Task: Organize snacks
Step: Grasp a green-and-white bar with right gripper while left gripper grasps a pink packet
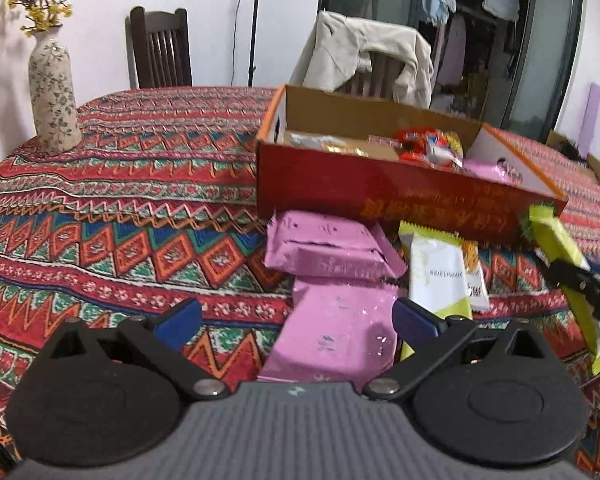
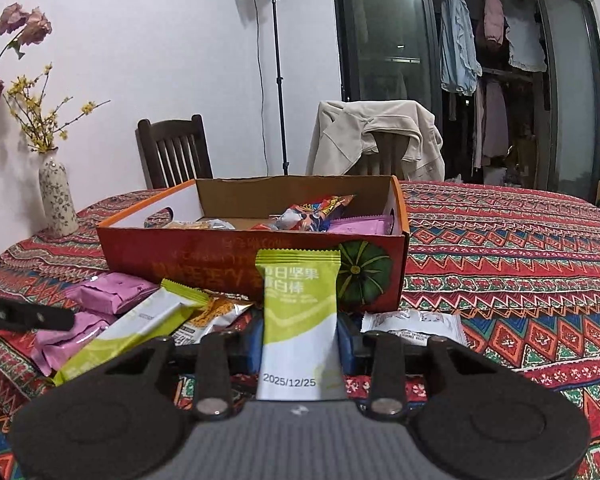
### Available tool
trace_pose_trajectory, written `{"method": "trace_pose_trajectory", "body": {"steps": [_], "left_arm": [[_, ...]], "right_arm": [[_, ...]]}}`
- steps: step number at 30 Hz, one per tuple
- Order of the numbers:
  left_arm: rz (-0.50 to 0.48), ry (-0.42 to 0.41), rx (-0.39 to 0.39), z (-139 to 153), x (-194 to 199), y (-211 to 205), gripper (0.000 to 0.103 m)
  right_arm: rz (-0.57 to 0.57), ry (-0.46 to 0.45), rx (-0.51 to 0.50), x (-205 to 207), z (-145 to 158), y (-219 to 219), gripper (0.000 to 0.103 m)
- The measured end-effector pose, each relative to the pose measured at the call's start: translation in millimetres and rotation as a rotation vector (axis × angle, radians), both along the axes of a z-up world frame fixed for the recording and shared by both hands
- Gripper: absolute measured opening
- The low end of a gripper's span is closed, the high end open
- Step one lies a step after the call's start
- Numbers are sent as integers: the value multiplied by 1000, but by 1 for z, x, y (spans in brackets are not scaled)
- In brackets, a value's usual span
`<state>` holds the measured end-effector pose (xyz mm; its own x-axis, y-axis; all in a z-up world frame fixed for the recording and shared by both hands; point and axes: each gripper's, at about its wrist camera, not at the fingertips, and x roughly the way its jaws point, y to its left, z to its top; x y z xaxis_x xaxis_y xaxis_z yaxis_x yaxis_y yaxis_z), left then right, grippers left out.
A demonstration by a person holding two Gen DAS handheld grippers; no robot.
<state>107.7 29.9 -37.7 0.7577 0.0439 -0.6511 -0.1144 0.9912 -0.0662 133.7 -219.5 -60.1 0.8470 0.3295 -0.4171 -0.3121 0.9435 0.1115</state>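
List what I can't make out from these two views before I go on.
- Box floor: near wall hides it, both views.
- Lower pink packet: bottom hidden behind the left tongs body.
- Held green bar: lower end hidden behind the right tongs body.
- White sachet: print too small.

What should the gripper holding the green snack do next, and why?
Probably lift the green-and-white snack bar up and forward over the red cardboard box wall. The right hand-held gripper is already shut on it, the box sits just behind, and other snacks already lie inside.
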Motion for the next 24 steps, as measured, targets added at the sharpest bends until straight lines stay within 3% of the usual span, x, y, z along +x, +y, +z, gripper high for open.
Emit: {"method": "trace_pose_trajectory", "body": {"steps": [13, 20, 24], "left_arm": [[-25, 74, 39, -14, 12, -16, 103], [-27, 61, 44, -15, 12, -19, 102], [-41, 39, 58, -14, 9, -22, 84]], "right_arm": [[7, 0, 14, -1, 0, -1, 36], [11, -1, 12, -1, 0, 0, 36], [16, -1, 6, -1, 0, 1, 36]]}}
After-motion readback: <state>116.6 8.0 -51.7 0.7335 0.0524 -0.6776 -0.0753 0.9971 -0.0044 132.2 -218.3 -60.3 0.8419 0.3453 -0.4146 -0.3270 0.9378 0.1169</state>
